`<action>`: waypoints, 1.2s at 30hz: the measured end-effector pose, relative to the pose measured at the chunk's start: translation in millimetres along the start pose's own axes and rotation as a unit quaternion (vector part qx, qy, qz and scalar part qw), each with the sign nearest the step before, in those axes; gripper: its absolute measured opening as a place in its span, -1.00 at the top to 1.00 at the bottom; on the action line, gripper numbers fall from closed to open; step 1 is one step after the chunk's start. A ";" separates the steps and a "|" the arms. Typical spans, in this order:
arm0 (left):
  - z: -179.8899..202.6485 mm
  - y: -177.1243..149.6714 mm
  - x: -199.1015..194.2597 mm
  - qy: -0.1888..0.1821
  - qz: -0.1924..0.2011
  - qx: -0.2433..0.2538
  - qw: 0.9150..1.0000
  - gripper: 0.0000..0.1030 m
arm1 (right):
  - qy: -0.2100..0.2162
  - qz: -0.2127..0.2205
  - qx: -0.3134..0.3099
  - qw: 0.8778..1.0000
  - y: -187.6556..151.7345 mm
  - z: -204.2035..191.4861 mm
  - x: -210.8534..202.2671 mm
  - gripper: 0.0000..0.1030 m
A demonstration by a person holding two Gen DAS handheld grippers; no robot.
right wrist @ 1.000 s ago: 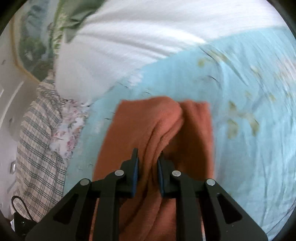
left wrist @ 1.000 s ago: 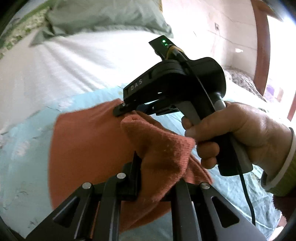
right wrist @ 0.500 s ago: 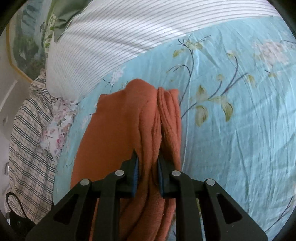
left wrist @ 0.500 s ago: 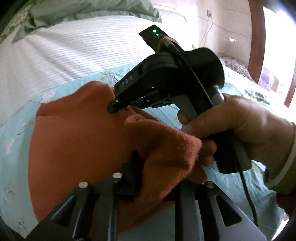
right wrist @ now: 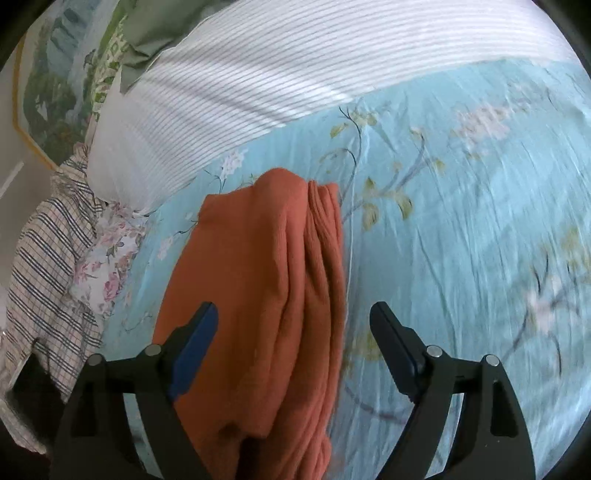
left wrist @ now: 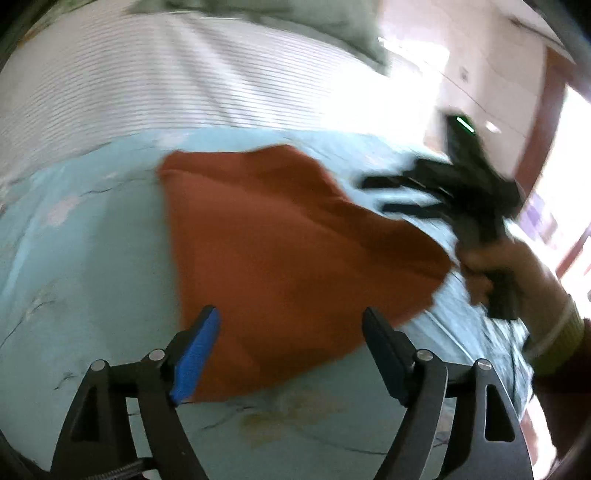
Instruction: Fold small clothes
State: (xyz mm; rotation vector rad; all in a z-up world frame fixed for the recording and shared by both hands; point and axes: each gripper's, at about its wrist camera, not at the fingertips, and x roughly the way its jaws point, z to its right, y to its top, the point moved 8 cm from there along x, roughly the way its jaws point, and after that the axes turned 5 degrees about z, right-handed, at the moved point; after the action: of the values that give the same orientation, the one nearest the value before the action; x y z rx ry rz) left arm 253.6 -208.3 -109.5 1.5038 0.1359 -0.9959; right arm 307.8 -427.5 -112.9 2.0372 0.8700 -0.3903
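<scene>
A rust-orange knit garment (left wrist: 288, 251) lies folded on the light blue floral bedspread (left wrist: 85, 266). My left gripper (left wrist: 291, 332) is open and empty, its fingers either side of the garment's near edge. In the right wrist view the garment (right wrist: 258, 295) lies lengthwise with bunched ridges along its right side. My right gripper (right wrist: 293, 332) is open and empty just above its near end. The right gripper also shows blurred in the left wrist view (left wrist: 424, 195), off the garment's right edge, its fingers spread.
A white striped sheet (right wrist: 295, 74) covers the bed's far part, with a green pillow (right wrist: 155, 33) behind. A plaid cloth (right wrist: 44, 266) and a floral cloth (right wrist: 107, 258) lie to the left. A wall and wooden door frame (left wrist: 543, 122) stand at right.
Both grippers have opened and let go of the garment, which now lies flatter on the bedspread. The right gripper has pulled back to the right, off the garment.
</scene>
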 end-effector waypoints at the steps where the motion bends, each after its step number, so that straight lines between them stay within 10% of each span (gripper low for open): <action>1: -13.4 1.7 0.6 0.005 -0.001 -0.017 1.000 -0.61 | 0.003 -0.005 0.006 1.000 -3.4 0.6 1.2 -0.64; 9: -79.7 14.8 48.3 -0.072 -0.052 -0.188 0.978 -0.61 | 0.029 -0.026 0.032 0.999 -2.3 -0.4 20.7 -0.64; 17: -93.8 29.5 92.2 -0.080 -0.073 -0.216 0.970 -0.61 | 0.041 -0.042 0.044 0.997 5.8 4.2 41.7 -0.64; 21: -114.8 23.4 124.9 -0.106 -0.097 -0.265 0.954 -0.64 | 0.043 -0.053 0.046 0.997 4.5 6.5 53.5 -0.64; 25: -114.0 27.5 133.9 -0.107 -0.091 -0.242 0.960 -0.60 | 0.048 -0.064 0.034 0.996 -0.3 5.4 65.2 -0.63; 26: -111.8 28.2 136.7 -0.098 -0.091 -0.229 0.964 -0.53 | 0.049 -0.068 0.031 0.996 -1.4 3.9 67.4 -0.55; 28: -104.1 31.0 140.8 -0.098 -0.095 -0.205 0.969 -0.06 | 0.059 -0.089 0.050 0.993 -9.8 2.8 75.0 0.32; 29: -98.8 29.6 141.4 -0.120 -0.102 -0.212 0.964 0.29 | 0.068 -0.087 0.056 0.992 -12.5 0.8 75.5 0.32; 36: -97.5 32.9 82.7 -0.111 -0.066 -0.189 0.973 0.52 | 0.126 -0.064 0.043 0.989 -31.0 -54.9 61.0 0.44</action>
State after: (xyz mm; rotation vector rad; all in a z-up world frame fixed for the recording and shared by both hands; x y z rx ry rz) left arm 372.9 -170.0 -151.0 1.0392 0.2532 -1.1645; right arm 326.5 -344.4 -133.6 2.1478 1.1589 -0.2450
